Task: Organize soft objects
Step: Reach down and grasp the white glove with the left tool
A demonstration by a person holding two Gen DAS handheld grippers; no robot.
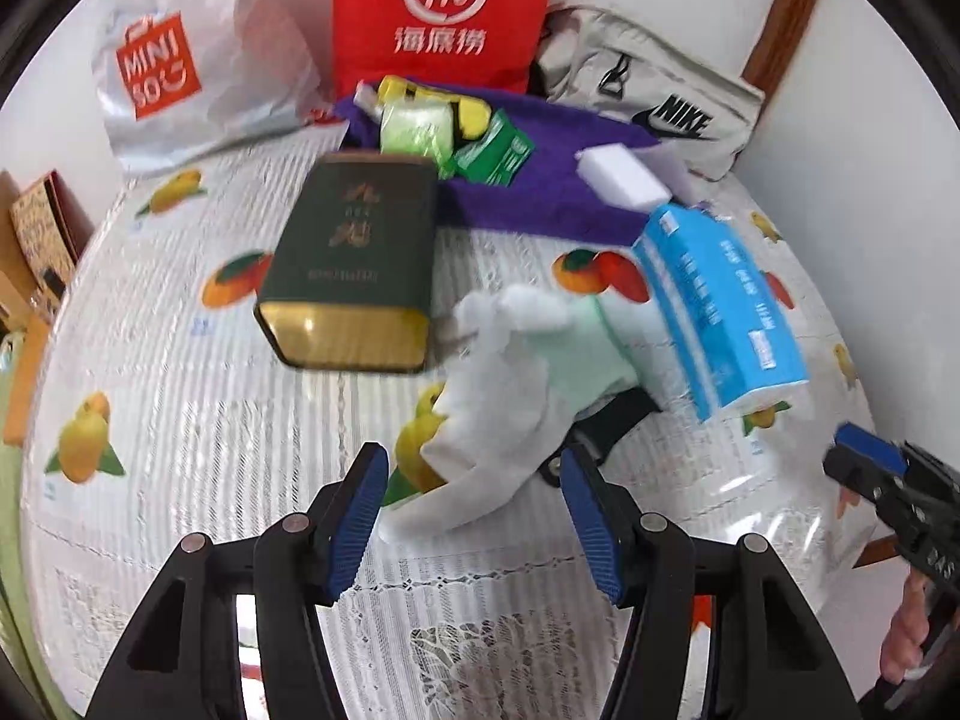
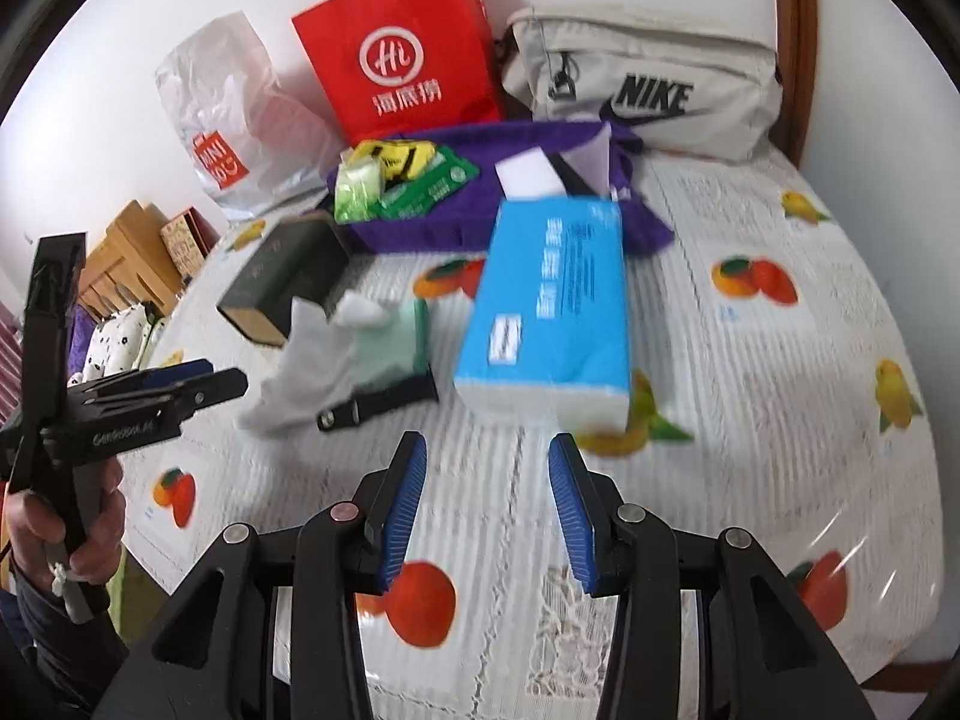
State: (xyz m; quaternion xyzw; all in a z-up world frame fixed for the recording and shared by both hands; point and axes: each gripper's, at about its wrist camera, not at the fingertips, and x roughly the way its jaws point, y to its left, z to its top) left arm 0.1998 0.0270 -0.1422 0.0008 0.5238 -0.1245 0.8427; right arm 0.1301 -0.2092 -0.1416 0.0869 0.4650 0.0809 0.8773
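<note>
A white glove (image 1: 498, 414) with a pale green cuff lies crumpled on the fruit-print tablecloth (image 1: 180, 390). My left gripper (image 1: 474, 510) stands open just before it, and one glove finger reaches in between the blue pads (image 1: 360, 516) without being pressed. A blue tissue pack (image 2: 552, 312) lies straight ahead of my right gripper (image 2: 489, 510), which is open with nothing between its fingers. The glove (image 2: 312, 360) and the left gripper (image 2: 222, 375) also show at the left of the right wrist view. The right gripper (image 1: 852, 456) shows at the right edge of the left wrist view.
A dark green tin (image 1: 354, 264) lies left of the glove, a black strap (image 2: 384, 402) beside it. Behind are a purple towel (image 1: 540, 192) with green packets (image 1: 492, 150) and a white sponge (image 1: 624, 177), a red paper bag (image 1: 444, 12), a plastic bag (image 1: 180, 60) and a grey pouch (image 2: 642, 84).
</note>
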